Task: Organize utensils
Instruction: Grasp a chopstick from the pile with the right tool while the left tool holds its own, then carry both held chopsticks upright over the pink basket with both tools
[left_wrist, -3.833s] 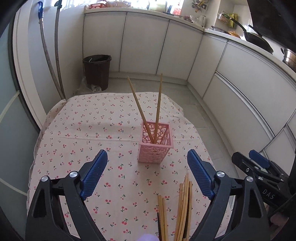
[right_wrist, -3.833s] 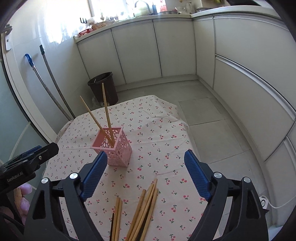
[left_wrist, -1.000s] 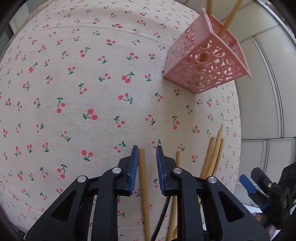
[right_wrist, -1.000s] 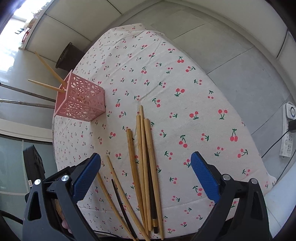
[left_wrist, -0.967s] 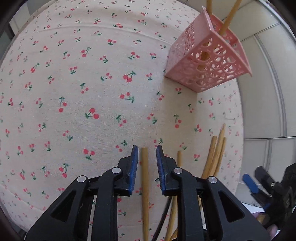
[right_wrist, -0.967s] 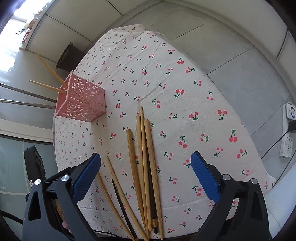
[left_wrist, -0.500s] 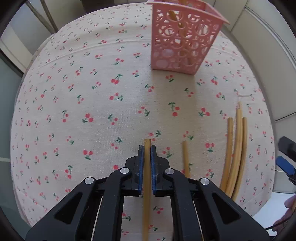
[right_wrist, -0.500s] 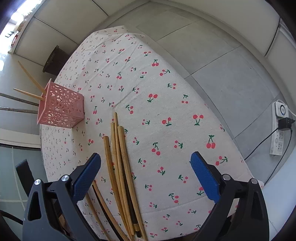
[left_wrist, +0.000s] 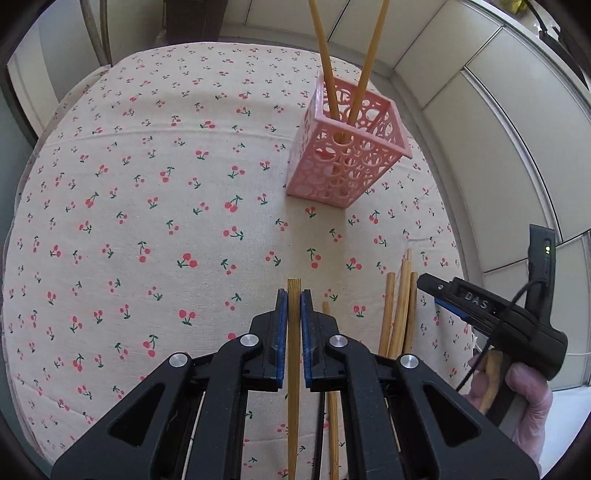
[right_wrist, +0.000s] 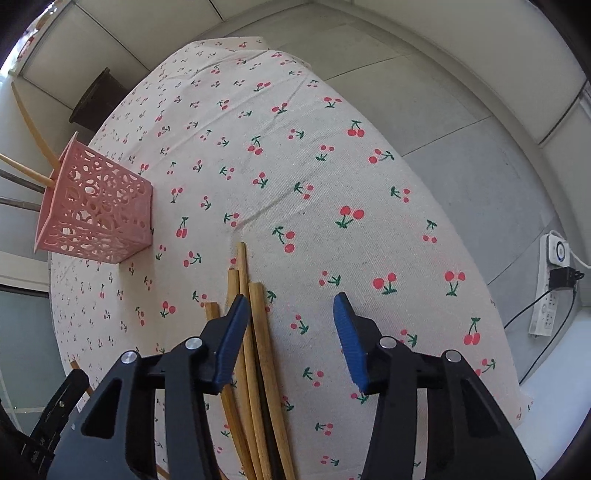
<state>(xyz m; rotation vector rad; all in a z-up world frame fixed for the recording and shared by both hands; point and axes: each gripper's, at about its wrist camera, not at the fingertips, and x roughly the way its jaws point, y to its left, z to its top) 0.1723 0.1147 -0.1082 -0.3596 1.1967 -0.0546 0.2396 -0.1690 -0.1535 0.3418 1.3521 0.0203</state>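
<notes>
The left hand-held gripper (left_wrist: 290, 295) is clamped on a single bamboo chopstick (left_wrist: 294, 369), its blue pads pressed to either side of the stick, whose blunt end pokes out just past the fingertips above the cherry-print tablecloth (left_wrist: 147, 206). A second ago those pads stood apart on either side of the same stick as it lay on the cloth; half a second ago they had closed on it. The view has since tilted up, so the pink lattice basket (left_wrist: 347, 158), standing upright toward the table's far right edge with two chopsticks (left_wrist: 364, 70) leaning out of it, now shows in full ahead of the gripper.

The right hand-held gripper (right_wrist: 288, 306) is open, its jaws wide but narrower than half a second ago. It has dropped close to the loose bundle of chopsticks (right_wrist: 255, 332) lying near the table's near edge. Its left finger (right_wrist: 231, 339) sits over the bundle, the right finger over bare cloth. The basket (right_wrist: 96, 210) stands well apart at the far left of that view.
</notes>
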